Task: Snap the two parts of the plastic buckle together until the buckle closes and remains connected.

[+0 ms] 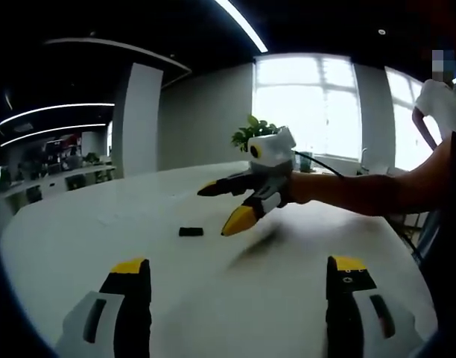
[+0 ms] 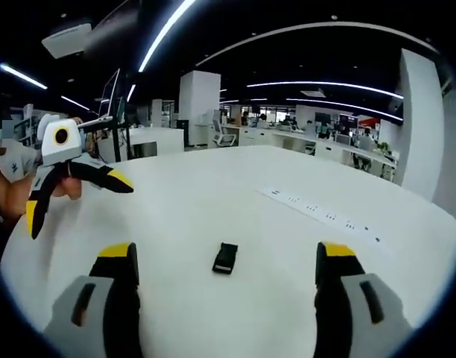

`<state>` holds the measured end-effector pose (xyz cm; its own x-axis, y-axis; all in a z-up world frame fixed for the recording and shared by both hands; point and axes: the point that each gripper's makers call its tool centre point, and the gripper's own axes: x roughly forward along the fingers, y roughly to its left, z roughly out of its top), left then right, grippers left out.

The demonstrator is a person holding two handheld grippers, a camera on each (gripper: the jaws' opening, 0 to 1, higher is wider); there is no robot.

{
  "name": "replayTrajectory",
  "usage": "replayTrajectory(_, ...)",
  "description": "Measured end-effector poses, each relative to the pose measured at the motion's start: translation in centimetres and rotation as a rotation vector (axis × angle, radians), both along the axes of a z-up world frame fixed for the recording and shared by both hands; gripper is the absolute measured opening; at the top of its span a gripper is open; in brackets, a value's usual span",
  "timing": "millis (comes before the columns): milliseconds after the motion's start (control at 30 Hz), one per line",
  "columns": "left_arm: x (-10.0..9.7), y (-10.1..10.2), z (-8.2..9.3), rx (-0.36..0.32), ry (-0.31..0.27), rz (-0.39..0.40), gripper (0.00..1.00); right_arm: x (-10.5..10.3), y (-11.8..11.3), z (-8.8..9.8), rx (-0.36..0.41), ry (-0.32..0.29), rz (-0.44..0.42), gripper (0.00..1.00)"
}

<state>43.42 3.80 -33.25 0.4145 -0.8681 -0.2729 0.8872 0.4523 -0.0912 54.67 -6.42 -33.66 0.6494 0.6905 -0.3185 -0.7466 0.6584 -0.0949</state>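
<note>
Claws both released, empty: right claw (image 2: 222, 265) just behind the buckle (image 2: 225, 258), left claw (image 1: 237, 274) farther off. Buckle lies loose on the white worktop (image 2: 235, 194), looks like one black piece; join state unclear. Judgement: pre-grasp or finished; check next.

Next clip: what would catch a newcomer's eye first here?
A small black buckle lies alone on the white table, ahead of the open right gripper. The left gripper hangs open above the table at the left of the right gripper view, its yellow-tipped fingers spread.
</note>
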Motion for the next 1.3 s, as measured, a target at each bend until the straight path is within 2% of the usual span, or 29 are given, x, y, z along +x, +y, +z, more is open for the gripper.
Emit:
replayTrajectory(367,0.2,0.0,0.2,-0.014,-0.004,0.009,0.99,-1.7,-1.5,-0.5,0.042,0.001,-0.048,1.0)
replayTrajectory(633,0.5,0.2,-0.4,-0.011,0.01,0.019,0.99,-3.8,-1.9,0.9,0.041,-0.035,-0.065,1.0)
replayTrajectory(700,0.8,0.2,-0.1,-0.024,-0.01,0.03,0.99,-4.4,-2.2,1.3,0.05,-0.041,-0.07,1.0)
replayTrajectory(1000,1.6,1.1,0.6,-0.063,-0.021,0.078,0.99,-6.2,-3.7,1.5,0.058,-0.058,-0.108,1.0)
replayTrajectory(1300,1.9,1.2,0.3,-0.057,-0.019,0.093,0.99,-7.9,-4.6,2.3,0.105,-0.066,-0.12,1.0)
